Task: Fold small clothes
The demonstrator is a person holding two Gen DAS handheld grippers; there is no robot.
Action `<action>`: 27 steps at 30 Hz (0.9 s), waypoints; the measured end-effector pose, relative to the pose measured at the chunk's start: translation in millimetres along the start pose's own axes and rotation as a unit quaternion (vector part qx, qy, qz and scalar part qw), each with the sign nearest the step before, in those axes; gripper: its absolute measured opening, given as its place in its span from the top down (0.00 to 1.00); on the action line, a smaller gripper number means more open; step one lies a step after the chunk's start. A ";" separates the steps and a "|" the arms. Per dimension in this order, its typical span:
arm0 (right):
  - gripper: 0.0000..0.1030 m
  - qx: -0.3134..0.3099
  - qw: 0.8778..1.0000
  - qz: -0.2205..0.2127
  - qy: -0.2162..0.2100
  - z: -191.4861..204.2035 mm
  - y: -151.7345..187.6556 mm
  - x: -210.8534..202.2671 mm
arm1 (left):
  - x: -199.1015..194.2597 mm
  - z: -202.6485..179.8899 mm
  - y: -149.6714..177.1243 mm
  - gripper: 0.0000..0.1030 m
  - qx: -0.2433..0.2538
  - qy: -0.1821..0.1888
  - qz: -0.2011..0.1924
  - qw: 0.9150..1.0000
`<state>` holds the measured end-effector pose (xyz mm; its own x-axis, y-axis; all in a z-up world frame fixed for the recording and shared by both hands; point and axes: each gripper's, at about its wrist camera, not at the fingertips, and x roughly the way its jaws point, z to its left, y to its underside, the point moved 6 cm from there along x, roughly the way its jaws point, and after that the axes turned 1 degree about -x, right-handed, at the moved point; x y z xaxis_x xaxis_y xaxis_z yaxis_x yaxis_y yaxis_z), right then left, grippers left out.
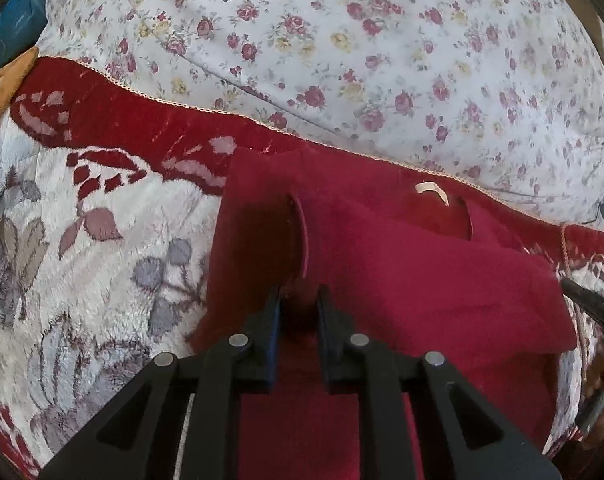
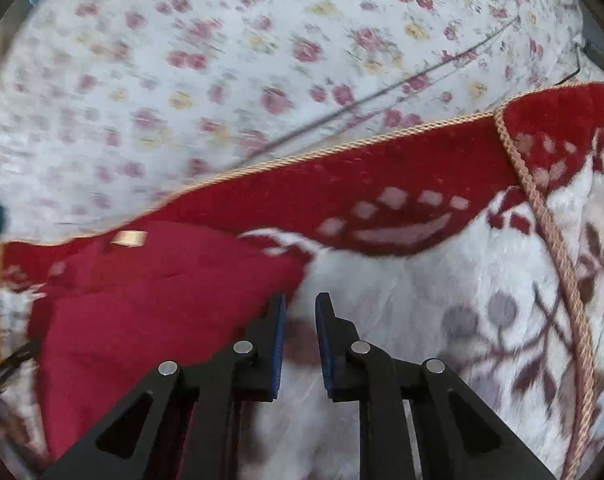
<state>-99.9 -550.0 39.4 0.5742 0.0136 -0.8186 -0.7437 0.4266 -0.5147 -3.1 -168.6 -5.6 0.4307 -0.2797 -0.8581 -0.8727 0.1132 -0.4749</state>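
Note:
A small dark red garment [image 1: 401,264] lies partly folded on a red and white plush blanket [image 1: 94,248], its pale neck label [image 1: 429,190] facing up. My left gripper [image 1: 300,296] hovers over the garment's left part beside a raised fold, jaws slightly apart and nothing between them. In the right wrist view the same garment [image 2: 154,308] lies at the lower left with its label [image 2: 130,237] showing. My right gripper [image 2: 300,304] is open and empty just past the garment's right edge, over the white plush. The right gripper's tip shows at the left wrist view's right edge [image 1: 593,304].
A floral white sheet [image 1: 341,52] covers the bed beyond the blanket's corded edge [image 2: 541,208]. An orange cloth [image 1: 2,88] and a blue object [image 1: 14,28] sit at the far left. The right wrist view is motion-blurred.

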 end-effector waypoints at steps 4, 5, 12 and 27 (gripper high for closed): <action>0.37 -0.047 0.998 0.009 -0.050 34.7 35.8 -20.8 | 2.4 -1.5 1.6 0.81 0.003 -0.013 -0.001 1.000; 0.43 -0.075 0.996 0.035 -0.017 36.7 50.0 -12.1 | 2.8 -1.7 2.0 0.80 0.003 -0.016 -0.001 1.000; 0.40 0.000 1.000 0.006 -0.028 12.7 53.3 -32.8 | -22.5 7.7 1.4 0.28 -0.027 -0.004 -0.036 0.999; 0.82 -0.053 0.997 0.006 0.049 28.9 29.6 28.4 | 15.2 23.4 1.6 0.22 -0.039 -0.051 -0.008 0.998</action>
<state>-95.7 -510.9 8.3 0.5334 -0.0724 -0.8428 -0.7850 0.3286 -0.5251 7.4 -150.4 -23.9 0.4631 -0.1814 -0.8675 -0.8788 0.0329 -0.4760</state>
